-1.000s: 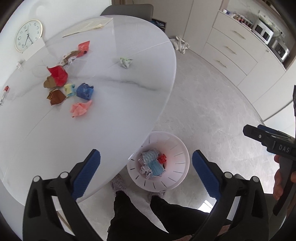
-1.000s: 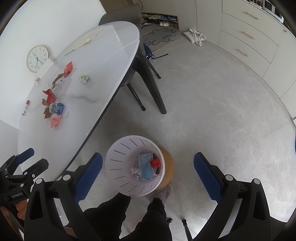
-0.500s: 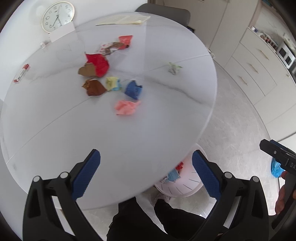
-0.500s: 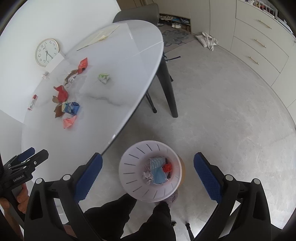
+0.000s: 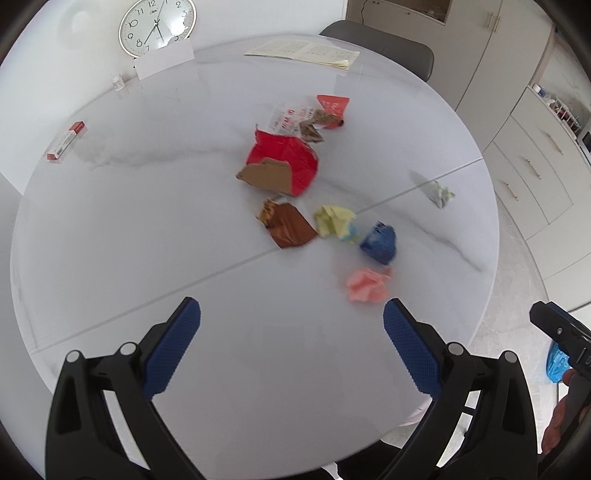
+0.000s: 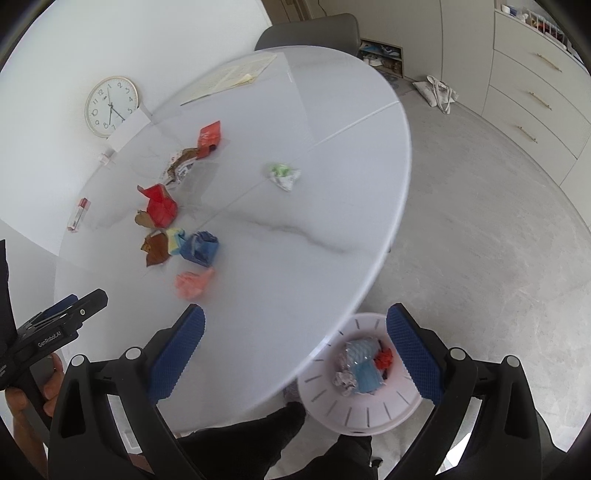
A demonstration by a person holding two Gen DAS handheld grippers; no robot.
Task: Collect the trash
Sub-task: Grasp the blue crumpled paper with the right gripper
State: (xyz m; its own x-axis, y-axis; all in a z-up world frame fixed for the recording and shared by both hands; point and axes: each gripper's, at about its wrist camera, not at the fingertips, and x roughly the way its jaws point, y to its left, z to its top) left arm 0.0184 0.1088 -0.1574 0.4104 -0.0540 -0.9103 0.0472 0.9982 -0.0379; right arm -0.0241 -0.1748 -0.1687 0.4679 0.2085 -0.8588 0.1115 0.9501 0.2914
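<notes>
Several crumpled scraps lie on the round white table (image 5: 147, 229): a pink wad (image 5: 367, 285) (image 6: 192, 283), a blue wad (image 5: 379, 240) (image 6: 199, 248), a yellow wad (image 5: 334, 220), a brown wrapper (image 5: 288, 223), a red wrapper (image 5: 286, 162) and a green-white wad (image 5: 439, 192) (image 6: 282, 175). My left gripper (image 5: 291, 343) is open and empty above the table's near part, short of the pink wad. My right gripper (image 6: 295, 350) is open and empty over the table edge. The white trash bin (image 6: 369, 413) stands on the floor under that edge and holds some trash.
A clock (image 5: 157, 26) and a card lean on the wall behind the table. A red-white small box (image 5: 66, 142), a tiny bottle (image 5: 119, 82) and a paper sheet (image 5: 306, 53) lie on the table. A grey chair (image 6: 306, 31) stands behind it. Cabinets (image 6: 535, 92) line the right.
Both grippers have swung from the bin up toward the table; the scraps are now closer and more central. The bin has dropped out of the left wrist view. Both grippers stay open.
</notes>
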